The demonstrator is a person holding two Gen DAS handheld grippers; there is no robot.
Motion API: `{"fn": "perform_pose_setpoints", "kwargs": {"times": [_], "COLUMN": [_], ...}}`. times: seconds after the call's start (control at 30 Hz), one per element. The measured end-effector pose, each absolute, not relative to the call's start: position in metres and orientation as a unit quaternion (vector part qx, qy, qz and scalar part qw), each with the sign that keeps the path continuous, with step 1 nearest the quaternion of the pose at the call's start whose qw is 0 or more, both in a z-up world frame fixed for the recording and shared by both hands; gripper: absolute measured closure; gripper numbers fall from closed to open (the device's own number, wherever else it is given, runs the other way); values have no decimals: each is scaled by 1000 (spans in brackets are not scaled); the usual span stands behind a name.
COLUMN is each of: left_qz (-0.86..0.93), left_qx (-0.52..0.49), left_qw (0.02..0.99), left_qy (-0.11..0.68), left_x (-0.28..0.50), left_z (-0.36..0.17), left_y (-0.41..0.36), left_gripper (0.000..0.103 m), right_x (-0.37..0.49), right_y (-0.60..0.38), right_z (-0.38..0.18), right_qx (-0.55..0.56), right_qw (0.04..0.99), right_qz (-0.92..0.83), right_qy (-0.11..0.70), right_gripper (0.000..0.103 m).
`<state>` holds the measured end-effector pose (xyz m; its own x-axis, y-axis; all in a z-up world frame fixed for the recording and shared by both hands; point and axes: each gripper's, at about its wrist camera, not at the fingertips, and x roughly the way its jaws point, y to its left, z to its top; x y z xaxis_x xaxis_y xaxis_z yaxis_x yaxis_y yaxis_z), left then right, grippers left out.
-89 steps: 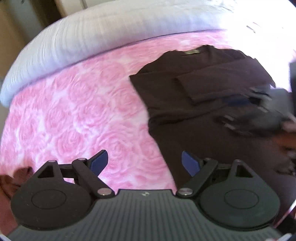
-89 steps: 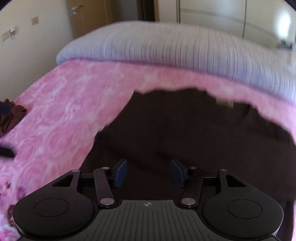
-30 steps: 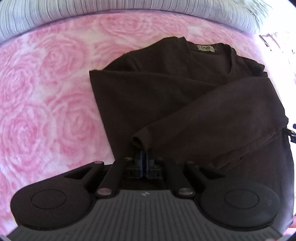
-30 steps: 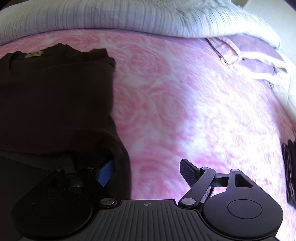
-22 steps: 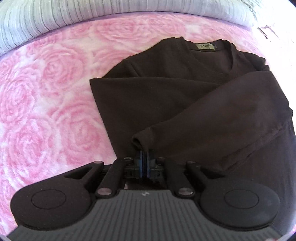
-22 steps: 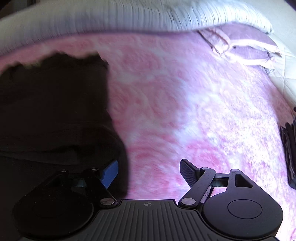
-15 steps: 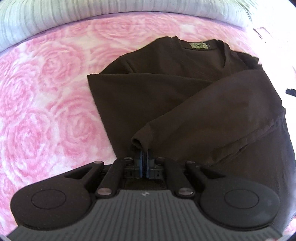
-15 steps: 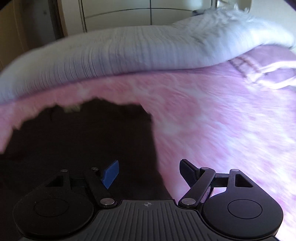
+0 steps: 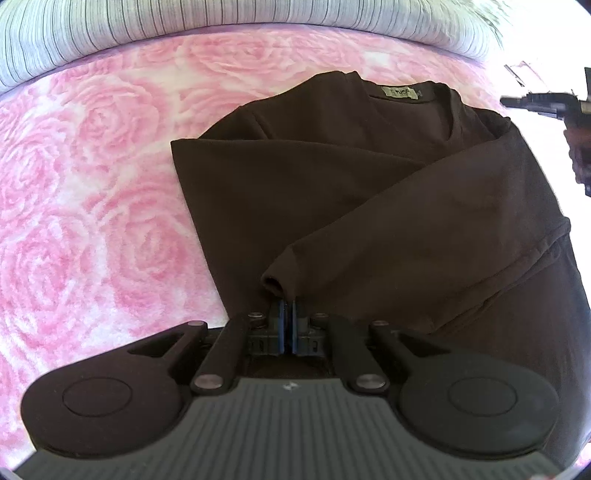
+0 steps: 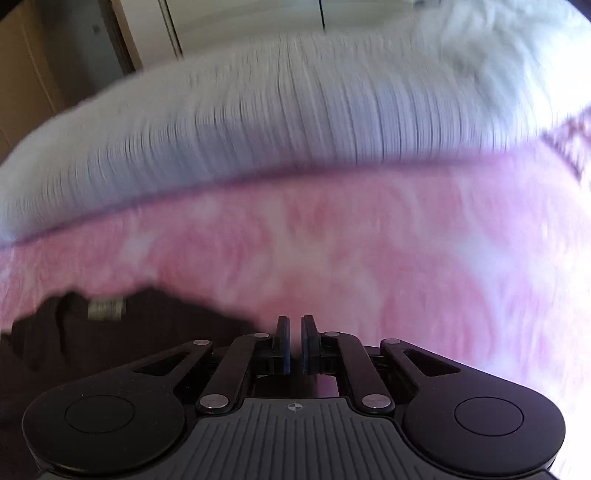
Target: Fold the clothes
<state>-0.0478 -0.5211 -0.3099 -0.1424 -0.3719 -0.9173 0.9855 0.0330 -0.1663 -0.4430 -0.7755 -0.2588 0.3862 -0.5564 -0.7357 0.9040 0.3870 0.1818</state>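
A dark brown sweater [image 9: 332,192] lies flat on the pink rose bedspread [image 9: 74,221], with its collar label [image 9: 400,93] at the far end. One sleeve is folded across the body. My left gripper [image 9: 287,306] is shut on that sleeve's cuff [image 9: 275,284], low over the sweater's left edge. In the blurred right wrist view my right gripper [image 10: 295,325] hangs above the bedspread [image 10: 369,258]. Its jaws are closing to a thin slit with nothing between them. The sweater's collar end [image 10: 129,332] lies just left of it.
A rolled grey-white striped duvet [image 9: 184,22] runs along the far side of the bed [image 10: 295,129]. Pale wardrobe doors [image 10: 240,18] stand behind it. A dark shape, seemingly the other gripper [image 9: 554,107], shows at the left wrist view's right edge.
My right gripper has left the sweater's right edge and swung up toward the collar end, and its wide-open jaws have come together. The left gripper has kept still on the cuff.
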Motion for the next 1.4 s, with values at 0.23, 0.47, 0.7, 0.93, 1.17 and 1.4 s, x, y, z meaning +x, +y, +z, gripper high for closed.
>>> {"fn": "perform_pose_setpoints", "kwargs": {"times": [0.23, 0.47, 0.7, 0.93, 1.17, 1.4], "left_qz": [-615, -611, -571, -640, -665, -653], "left_qx": [321, 337, 338, 311, 404, 403], "left_qw": [558, 551, 590, 567, 480, 489], "left_qy": [455, 459, 460, 415, 405, 415], "left_x": [-41, -40, -24, -48, -78, -52], "left_z": [-305, -308, -298, -267, -312, -288], "left_y": [-514, -514, -505, -493, -473, -408], "left_gripper": [101, 100, 96, 94, 93, 93], "right_x": [-485, -521, -549, -520, -507, -513], "right_y": [-724, -620, -562, -500, -445, -404], "right_z": [-235, -283, -260, -258, -262, -248], "right_qx": [321, 345, 358, 372, 381, 404], "right_qw": [757, 711, 673, 683, 673, 638], "right_qz": [-517, -494, -532, -496, -496, -527], "right_qy": [236, 361, 370, 385, 395, 389], "right_gripper": [89, 65, 58, 57, 53, 53]}}
